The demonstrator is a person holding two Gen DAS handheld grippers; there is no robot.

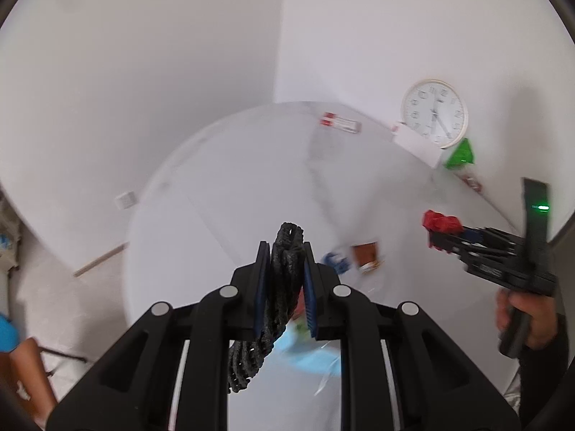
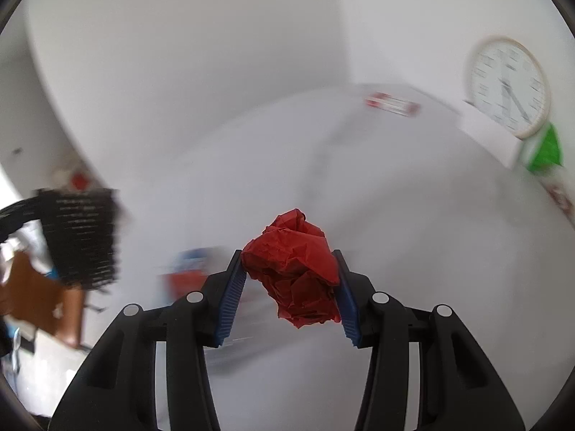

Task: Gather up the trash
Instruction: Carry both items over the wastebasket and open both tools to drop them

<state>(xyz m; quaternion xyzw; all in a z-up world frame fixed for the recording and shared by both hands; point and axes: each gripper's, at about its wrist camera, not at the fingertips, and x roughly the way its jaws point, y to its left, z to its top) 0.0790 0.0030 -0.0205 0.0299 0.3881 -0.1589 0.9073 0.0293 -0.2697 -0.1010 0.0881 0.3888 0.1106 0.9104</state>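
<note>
Clamped between the left tool's [image 1: 285,251] blue pads is a black woven mesh bag [image 1: 276,287], hanging down over the white table [image 1: 215,215]. Right tool [image 2: 290,262] grips a crumpled red paper ball [image 2: 296,273] above the table. Blurred wrappers [image 1: 364,256] lie near; a clock [image 1: 434,112] leans against the wall.
</note>
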